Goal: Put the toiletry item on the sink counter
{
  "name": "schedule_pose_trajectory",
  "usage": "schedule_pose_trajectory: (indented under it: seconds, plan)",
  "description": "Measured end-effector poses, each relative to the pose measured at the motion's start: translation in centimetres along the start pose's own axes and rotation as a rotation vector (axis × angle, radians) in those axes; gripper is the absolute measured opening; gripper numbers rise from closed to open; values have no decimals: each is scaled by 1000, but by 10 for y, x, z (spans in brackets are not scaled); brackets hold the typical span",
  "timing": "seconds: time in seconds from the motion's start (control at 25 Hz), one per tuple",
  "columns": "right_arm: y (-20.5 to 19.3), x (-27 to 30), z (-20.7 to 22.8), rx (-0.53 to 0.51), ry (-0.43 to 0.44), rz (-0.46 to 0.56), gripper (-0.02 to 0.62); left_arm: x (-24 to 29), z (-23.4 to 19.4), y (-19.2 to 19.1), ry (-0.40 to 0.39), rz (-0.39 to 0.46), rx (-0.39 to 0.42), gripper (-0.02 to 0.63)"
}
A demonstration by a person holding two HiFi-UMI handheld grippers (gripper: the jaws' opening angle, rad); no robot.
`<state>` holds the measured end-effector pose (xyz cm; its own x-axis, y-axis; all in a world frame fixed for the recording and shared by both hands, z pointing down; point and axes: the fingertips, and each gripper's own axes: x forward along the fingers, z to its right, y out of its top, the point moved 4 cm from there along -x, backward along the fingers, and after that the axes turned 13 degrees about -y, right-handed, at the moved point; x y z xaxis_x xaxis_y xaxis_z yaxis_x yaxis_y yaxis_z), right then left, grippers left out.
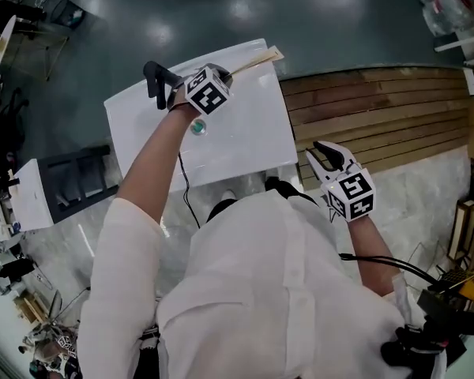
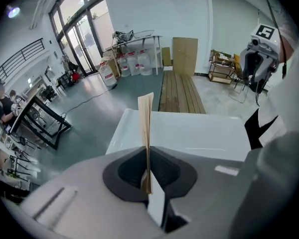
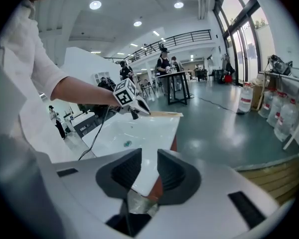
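1 tan packet (image 2: 146, 128) clamped in left tool (image 2: 147, 176), over white sink (image 1: 253, 129)

Wooden slat platform (image 1: 375, 109), water jugs (image 2: 138, 63)

Count:
- 2 grippers: left gripper (image 1: 227, 73), right gripper (image 1: 317, 151)
- 2 marker cubes (image 1: 208, 91) (image 1: 353, 194), one per gripper
- 1 flat tan toiletry packet (image 1: 261, 58)
- 1 white sink tabletop (image 1: 253, 136)
- 1 drain (image 1: 197, 127)
- 1 wooden slat deck (image 1: 379, 117)
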<state>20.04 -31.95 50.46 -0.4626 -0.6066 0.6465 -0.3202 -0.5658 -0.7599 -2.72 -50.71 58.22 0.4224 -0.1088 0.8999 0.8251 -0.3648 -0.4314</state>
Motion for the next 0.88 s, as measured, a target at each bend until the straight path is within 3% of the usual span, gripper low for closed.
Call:
schedule_pose_trajectory:
  seconds: [0.48, 0.88]
  plan:
    - [-7, 1, 52, 16, -23, -33, 94, 36, -43, -6, 32, -85, 108, 23]
    - [-8, 3, 61, 18, -28, -31, 94, 42, -61, -29, 79, -243, 135, 40]
